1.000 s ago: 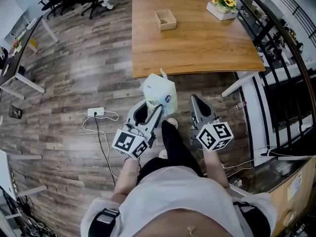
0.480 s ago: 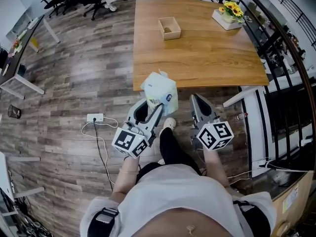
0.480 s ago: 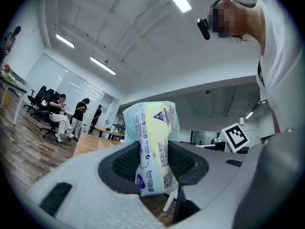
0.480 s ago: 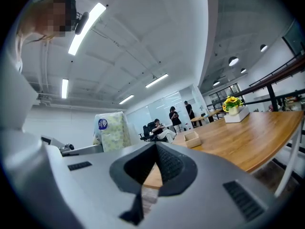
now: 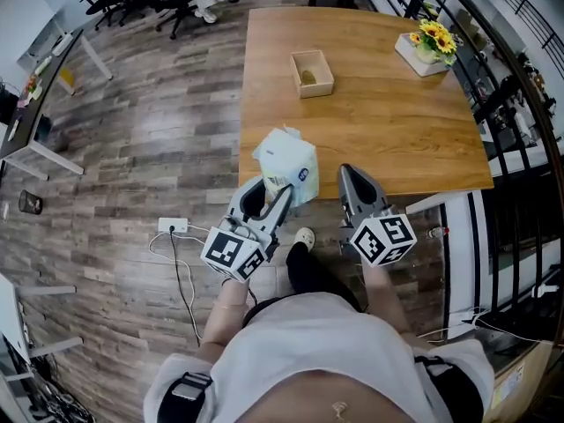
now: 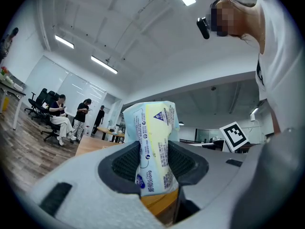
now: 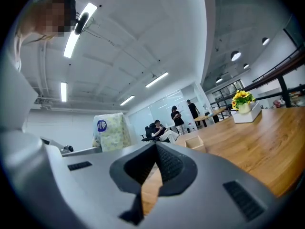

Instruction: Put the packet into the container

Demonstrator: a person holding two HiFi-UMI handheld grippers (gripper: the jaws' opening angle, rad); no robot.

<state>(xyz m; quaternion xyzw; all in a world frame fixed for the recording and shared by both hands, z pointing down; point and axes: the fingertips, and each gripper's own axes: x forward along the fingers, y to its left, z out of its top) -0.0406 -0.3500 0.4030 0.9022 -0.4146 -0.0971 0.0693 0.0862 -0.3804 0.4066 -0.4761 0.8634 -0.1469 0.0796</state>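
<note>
Left gripper (image 5: 275, 192) pinches the packet (image 5: 287, 160), which stands upright between its jaws in the air at the near edge of the wooden table (image 5: 388, 130). Right gripper (image 5: 352, 176) is just beside it, jaws pressed together on nothing. The container (image 5: 297, 72), a small open box, sits farther up the table, well apart from the packet, with the flower pot (image 5: 429, 47) toward the far right corner.

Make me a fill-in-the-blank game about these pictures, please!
1. The packet sits between the jaws of the left gripper, while the right gripper holds ___.
2. The flowers on the table are ___.
3. The container does ___ have the packet in it yet.

Missing words: nothing; yellow; not.
</note>
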